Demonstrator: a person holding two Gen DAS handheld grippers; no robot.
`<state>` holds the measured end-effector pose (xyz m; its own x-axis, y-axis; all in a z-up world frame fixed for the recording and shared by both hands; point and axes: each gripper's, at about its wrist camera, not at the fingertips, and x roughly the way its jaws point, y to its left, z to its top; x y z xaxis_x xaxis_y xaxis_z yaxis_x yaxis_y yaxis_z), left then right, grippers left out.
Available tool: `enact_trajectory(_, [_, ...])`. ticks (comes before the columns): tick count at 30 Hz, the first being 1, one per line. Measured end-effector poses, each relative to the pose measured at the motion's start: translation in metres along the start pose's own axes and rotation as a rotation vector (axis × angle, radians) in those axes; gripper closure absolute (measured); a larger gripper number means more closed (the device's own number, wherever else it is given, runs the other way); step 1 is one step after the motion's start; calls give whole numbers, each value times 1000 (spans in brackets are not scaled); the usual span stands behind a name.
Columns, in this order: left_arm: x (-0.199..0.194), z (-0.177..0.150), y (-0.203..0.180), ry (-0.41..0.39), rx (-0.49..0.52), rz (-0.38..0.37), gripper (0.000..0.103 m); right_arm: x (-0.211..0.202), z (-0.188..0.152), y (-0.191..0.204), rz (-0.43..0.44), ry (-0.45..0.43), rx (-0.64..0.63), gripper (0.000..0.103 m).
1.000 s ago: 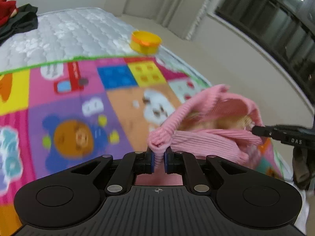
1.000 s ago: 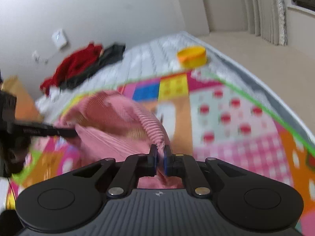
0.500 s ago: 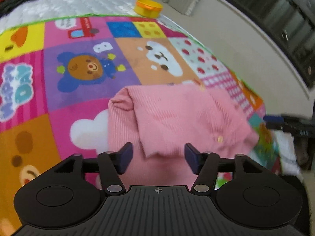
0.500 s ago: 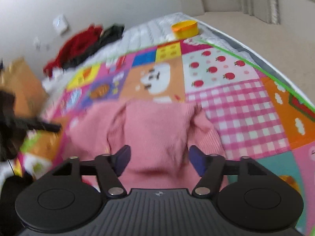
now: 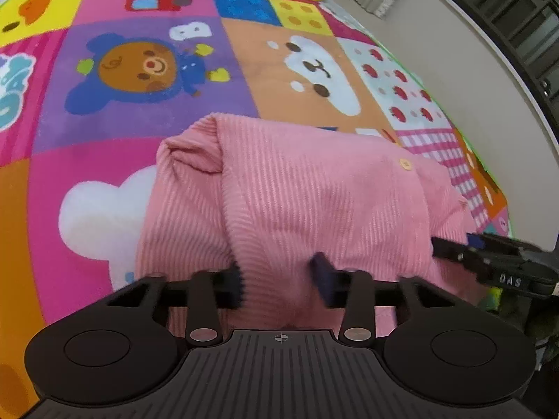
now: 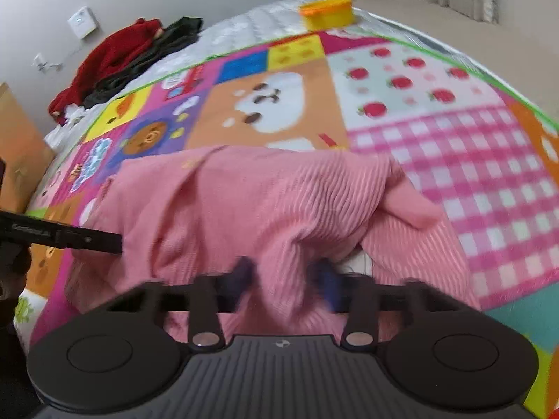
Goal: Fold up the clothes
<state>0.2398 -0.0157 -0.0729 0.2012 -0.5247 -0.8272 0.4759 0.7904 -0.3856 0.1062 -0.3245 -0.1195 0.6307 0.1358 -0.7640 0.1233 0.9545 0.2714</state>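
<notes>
A pink ribbed garment [image 5: 307, 192] with a small button lies folded on the colourful play mat [image 5: 139, 70]; it also shows in the right wrist view [image 6: 262, 202]. My left gripper [image 5: 279, 281] is open, its fingers low over the garment's near edge with fabric between them. My right gripper [image 6: 284, 277] is open the same way at the garment's near right side. Each gripper's fingers show at the edge of the other's view, the right one [image 5: 454, 248] and the left one [image 6: 87, 239].
A yellow-orange tub [image 6: 326, 12] stands on the grey quilted mattress [image 6: 244, 28] beyond the mat. A red and black clothes pile [image 6: 122, 59] lies at the far left by the wall. A brown cardboard box [image 6: 17, 146] stands at the left.
Both grippers held the pink garment lifted a second ago, then let it drop onto the mat and opened. They have since moved lower and closer to its near edge.
</notes>
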Motion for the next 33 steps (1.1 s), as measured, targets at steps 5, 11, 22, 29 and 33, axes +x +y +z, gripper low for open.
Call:
enact_trajectory(5, [-37,9,-9,-63,22,-47,91,-45,19,13,52,-71,-54,90])
enact_trajectory(11, [-73,-4,-17,-92,48,-97,91,-59,9,13,77,-43,-60,90])
enact_trajectory(22, [-40,-45,-24,-7,125,108,60,-25,-23,0,-47,50,-63,43])
enact_trajectory(29, [-86,-40,-62,-209,250,-34,7,-47,1,-6,-99,-110,-65,19])
enact_trajectory(33, [-60,-46,-59,-73,129,-165,10,-31,22,-4,-124,-137,-84,19])
